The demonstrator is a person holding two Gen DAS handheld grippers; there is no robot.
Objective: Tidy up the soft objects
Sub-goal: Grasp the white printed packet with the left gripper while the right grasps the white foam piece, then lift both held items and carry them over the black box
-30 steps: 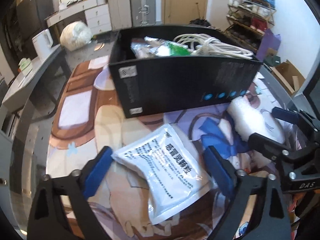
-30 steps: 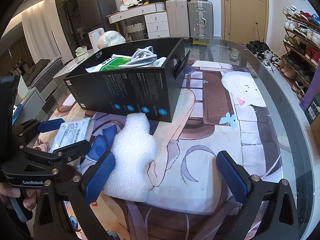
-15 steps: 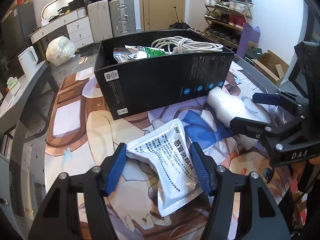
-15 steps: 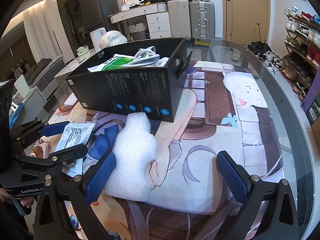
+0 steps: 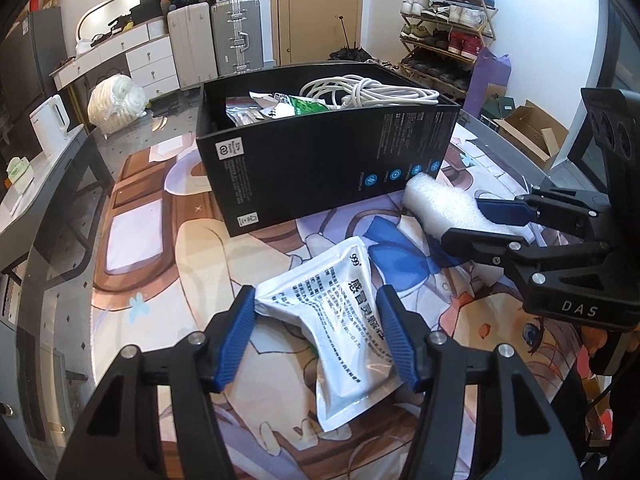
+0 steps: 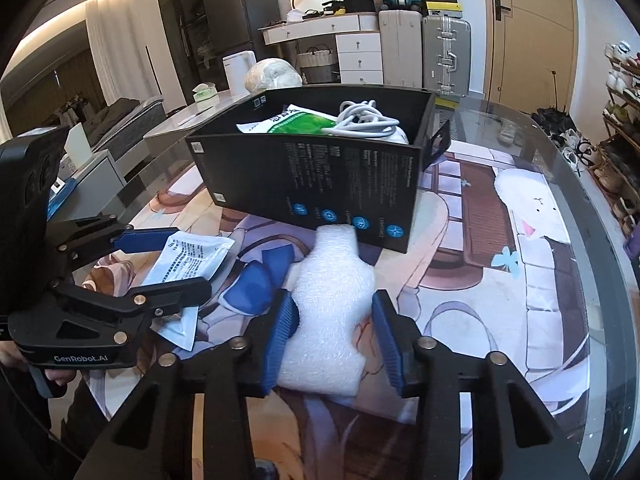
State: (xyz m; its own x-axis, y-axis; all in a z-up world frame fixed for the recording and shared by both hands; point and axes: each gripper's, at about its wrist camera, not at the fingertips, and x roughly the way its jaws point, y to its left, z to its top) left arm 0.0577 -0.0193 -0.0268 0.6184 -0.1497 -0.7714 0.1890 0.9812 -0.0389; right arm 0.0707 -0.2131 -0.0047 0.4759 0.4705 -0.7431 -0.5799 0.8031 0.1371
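Your left hand-held gripper pinches the white pouch at 6 o'clock, hiding its edges; your right hand-held gripper squeezes the foam piece, its near end hidden, touching the black box.

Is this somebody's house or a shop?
Most likely a house, near the front door: a shoe rack full of shoes, suitcases by the wall, and a fridge.
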